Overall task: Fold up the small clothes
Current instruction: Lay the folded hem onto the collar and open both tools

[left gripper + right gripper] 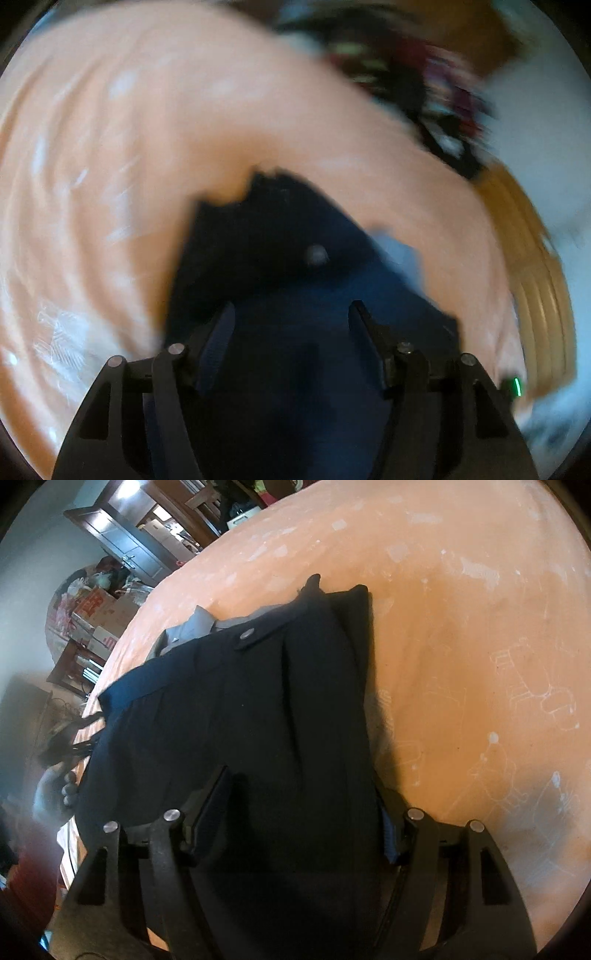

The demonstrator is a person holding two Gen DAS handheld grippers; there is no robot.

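Note:
A dark navy garment (258, 701) with a metal snap button (246, 634) and a grey inner lining (195, 626) lies folded lengthwise on the orange table (461, 646). My right gripper (299, 786) is open at its near end; the cloth lies between the fingers and hides the right fingertip. The left wrist view is motion-blurred. There the same garment (288, 240) and its button (317, 254) lie just ahead of my left gripper (290, 314), which is open, with dark cloth under and between its fingers. A hand (55, 794) shows at the garment's left edge.
The table's rim curves along the left of the right wrist view, with cardboard boxes (99, 605) and a wooden cabinet (122, 542) beyond it. In the left wrist view a blurred patterned dark cloth (406, 74) and a wooden slatted piece (535, 295) lie past the table (110, 147).

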